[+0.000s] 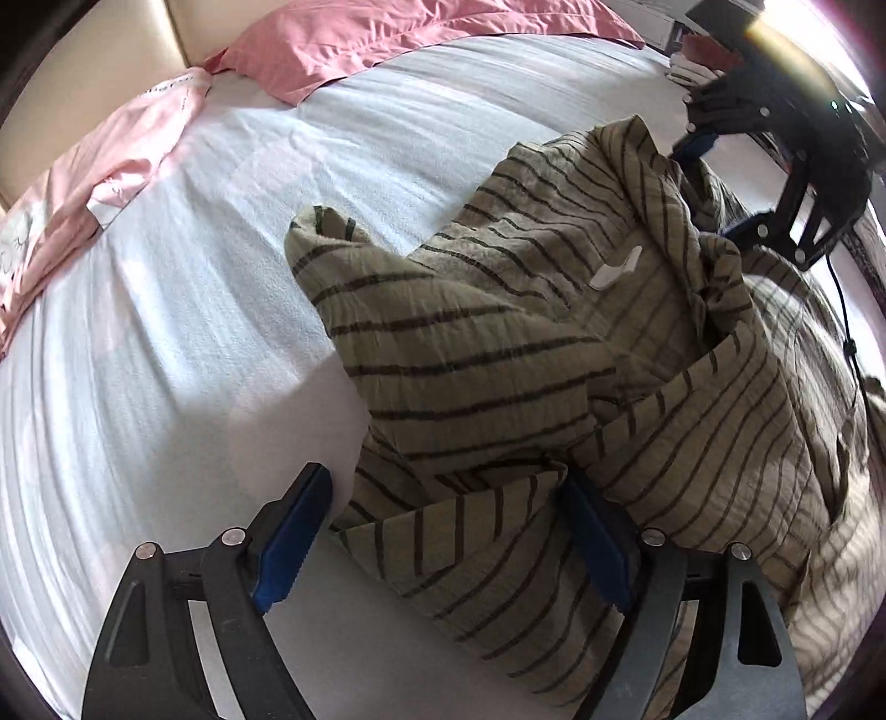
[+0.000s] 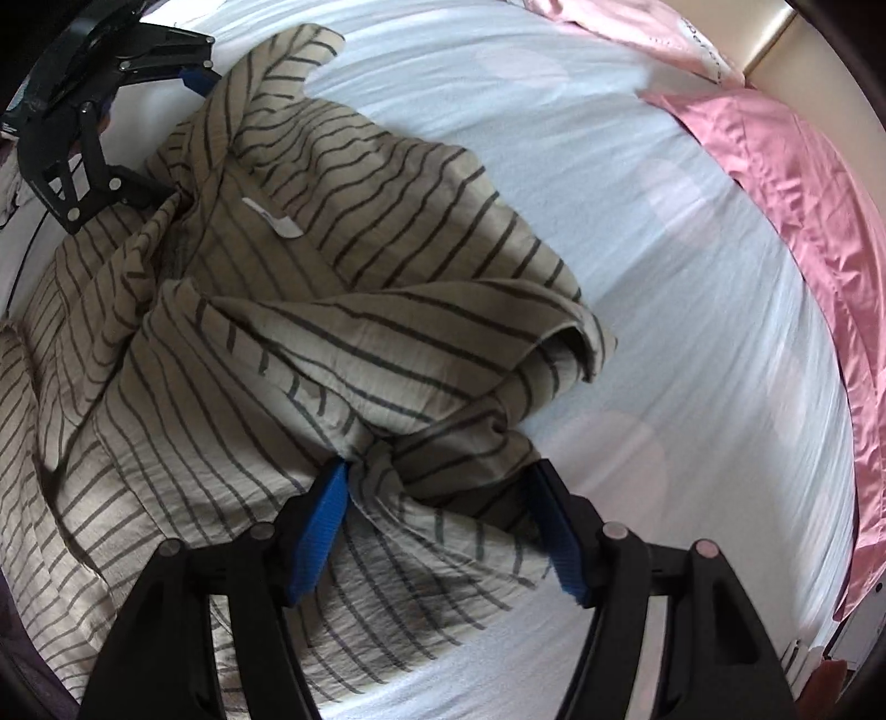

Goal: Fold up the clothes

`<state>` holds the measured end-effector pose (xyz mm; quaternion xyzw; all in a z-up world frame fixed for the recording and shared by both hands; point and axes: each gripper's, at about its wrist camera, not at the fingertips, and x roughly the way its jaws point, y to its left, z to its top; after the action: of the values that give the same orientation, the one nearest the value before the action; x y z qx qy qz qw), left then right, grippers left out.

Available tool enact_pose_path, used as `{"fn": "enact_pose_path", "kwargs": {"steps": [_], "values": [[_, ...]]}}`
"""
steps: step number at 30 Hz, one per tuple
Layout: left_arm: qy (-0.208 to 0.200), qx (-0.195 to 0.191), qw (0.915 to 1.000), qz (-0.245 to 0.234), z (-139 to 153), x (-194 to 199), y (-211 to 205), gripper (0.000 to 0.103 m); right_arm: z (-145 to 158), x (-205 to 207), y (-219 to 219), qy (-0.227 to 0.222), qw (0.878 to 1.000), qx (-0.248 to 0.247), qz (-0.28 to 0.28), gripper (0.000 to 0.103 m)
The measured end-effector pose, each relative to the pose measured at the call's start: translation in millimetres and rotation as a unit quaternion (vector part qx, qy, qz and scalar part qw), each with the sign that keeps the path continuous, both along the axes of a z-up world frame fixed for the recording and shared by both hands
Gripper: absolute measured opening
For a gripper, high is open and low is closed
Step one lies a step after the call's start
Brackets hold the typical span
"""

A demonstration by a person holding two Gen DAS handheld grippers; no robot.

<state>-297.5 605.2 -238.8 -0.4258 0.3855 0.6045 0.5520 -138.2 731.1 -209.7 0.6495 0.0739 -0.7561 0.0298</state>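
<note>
- Looking along your left gripper [image 1: 446,531] in the left wrist view, you have its jaws spread wide, straddling a flap of the striped shirt [image 1: 554,354]; cloth lies between the blue pads [image 1: 288,545], but they do not press on it, so nothing is held.
- The shirt sits crumpled on the white bedsheet [image 1: 166,332], one sleeve flopped toward the middle of the bed and its white neck label [image 1: 617,268] showing; a pink pillow [image 1: 398,33] lies well apart at the head of the bed.
- Your other tool shows at the upper right of this view, near the collar; glare makes it hard to tell whether it touches the fabric.
- Turning to the right wrist view, your right gripper [image 2: 443,523] also stands wide, over a bunched knot of striped cloth; the left pad [image 2: 321,531] looks to brush the fabric, yet there is no pinch.
- The shirt [image 2: 310,310] fills the left half here, heaped in several overlapping layers.
- Risk: closing now could catch two or three layers at once, because the cloth under both jaws is doubled, and lifting would drag the heap instead of spreading it.
- Risk: a shallow bite on a loose flap may slip out once you pull.
</note>
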Motion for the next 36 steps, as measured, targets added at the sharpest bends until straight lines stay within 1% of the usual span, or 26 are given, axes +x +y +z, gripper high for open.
{"fn": "enact_pose_path", "kwargs": {"steps": [1, 2, 3, 4, 5, 6, 8, 10, 12, 16, 19, 25, 29, 32, 33, 36], "values": [[0.001, 0.000, 1.0000, 0.000, 1, 3, 0, 0.077, 1, 0, -3, -0.003, 1.000, 0.000, 0.003, 0.056], [0.002, 0.002, 1.0000, 0.000, 3, 6, 0, 0.069, 1, 0, -6, -0.005, 1.000, -0.001, 0.005, 0.043], [0.003, 0.002, 1.0000, 0.001, 5, 9, -1, 0.059, 2, 1, -10, -0.007, 1.000, 0.000, 0.009, 0.036], [0.005, 0.002, 1.0000, 0.003, 8, 14, -2, 0.053, 3, 2, -15, -0.008, 1.000, 0.002, 0.014, 0.022], [0.007, 0.002, 1.0000, 0.005, 11, 18, -4, 0.038, 5, 4, -21, -0.009, 1.000, 0.005, 0.020, 0.011], [0.009, 0.001, 0.9999, 0.007, 14, 23, -5, 0.025, 6, 5, -26, -0.009, 1.000, 0.011, 0.024, 0.010], [0.013, 0.001, 0.9999, 0.012, 21, 32, -7, 0.013, 10, 7, -33, -0.009, 0.999, 0.032, 0.020, 0.008], [0.025, 0.001, 0.9995, 0.019, 29, 38, -10, 0.011, 21, 10, -36, 0.000, 0.999, 0.044, 0.010, 0.007], [0.031, 0.007, 0.9990, 0.030, 41, 43, -15, 0.010, 38, 18, -40, 0.016, 0.998, 0.054, 0.005, 0.007], [0.035, 0.037, 0.9974, 0.052, 75, 53, -32, 0.010, 75, 37, -52, 0.049, 0.996, 0.071, -0.005, 0.007], [0.046, 0.062, 0.9954, 0.056, 104, 72, -51, 0.010, 99, 58, -68, 0.074, 0.993, 0.092, -0.008, 0.007], [0.077, 0.117, 0.9888, 0.052, 158, 109, -97, 0.010, 145, 110, -109, 0.132, 0.982, 0.131, -0.020, 0.007], [0.106, 0.154, 0.9814, 0.044, 182, 142, -139, 0.010, 161, 132, -146, 0.170, 0.971, 0.166, -0.020, 0.007], [0.128, 0.178, 0.9749, 0.036, 186, 176, -167, 0.010, 168, 146, -174, 0.197, 0.961, 0.194, -0.017, 0.007], [0.132, 0.183, 0.9736, 0.034, 185, 186, -176, 0.010, 165, 150, -181, 0.203, 0.958, 0.200, -0.014, 0.007], [0.138, 0.192, 0.9713, 0.028, 178, 217, -207, 0.010, 165, 181, -213, 0.219, 0.954, 0.204, -0.011, 0.007]]}}
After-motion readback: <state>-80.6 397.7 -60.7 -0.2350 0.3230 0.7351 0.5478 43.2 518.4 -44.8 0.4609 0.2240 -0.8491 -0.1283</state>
